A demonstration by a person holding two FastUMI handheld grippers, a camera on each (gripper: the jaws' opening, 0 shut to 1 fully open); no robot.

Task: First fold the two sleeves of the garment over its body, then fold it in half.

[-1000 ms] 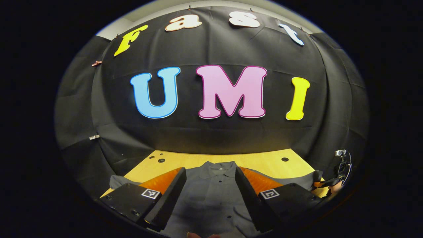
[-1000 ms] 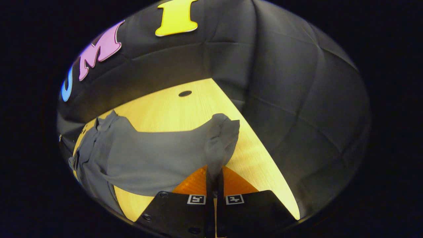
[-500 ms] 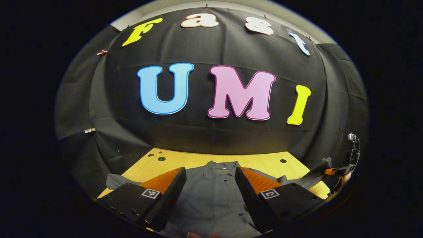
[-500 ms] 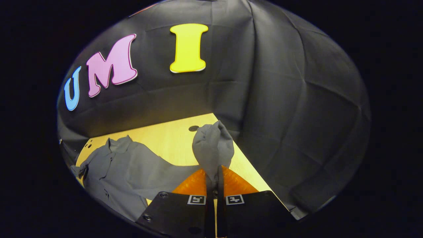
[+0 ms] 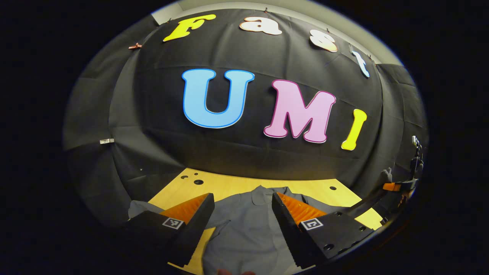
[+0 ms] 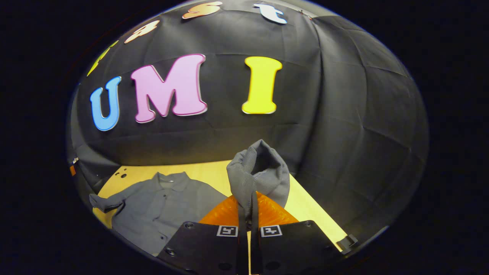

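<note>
A grey button-up shirt point(image 5: 248, 233) lies flat on the wooden table point(image 5: 229, 185), collar toward the back wall. My left gripper point(image 5: 240, 208) hovers open above the shirt's chest, nothing between its fingers. In the right gripper view the shirt body point(image 6: 160, 214) lies at lower left, with one sleeve point(image 6: 105, 202) spread out sideways. My right gripper point(image 6: 247, 208) is shut on the other sleeve's cuff point(image 6: 259, 175), which stands bunched above the fingers, lifted off the table. In the left gripper view the right gripper point(image 5: 401, 186) shows at far right, the raised sleeve stretched toward it.
The wooden table point(image 6: 305, 206) has small round holes near its back edge point(image 5: 198, 182). Black cloth walls close it in at the back and sides. A hand shows at the far right beside the other gripper point(image 5: 405, 196).
My right gripper has lifted the sleeve cuff higher and turned more toward the back wall and shirt. The left gripper has shifted and tilted slightly, still open over the shirt.
</note>
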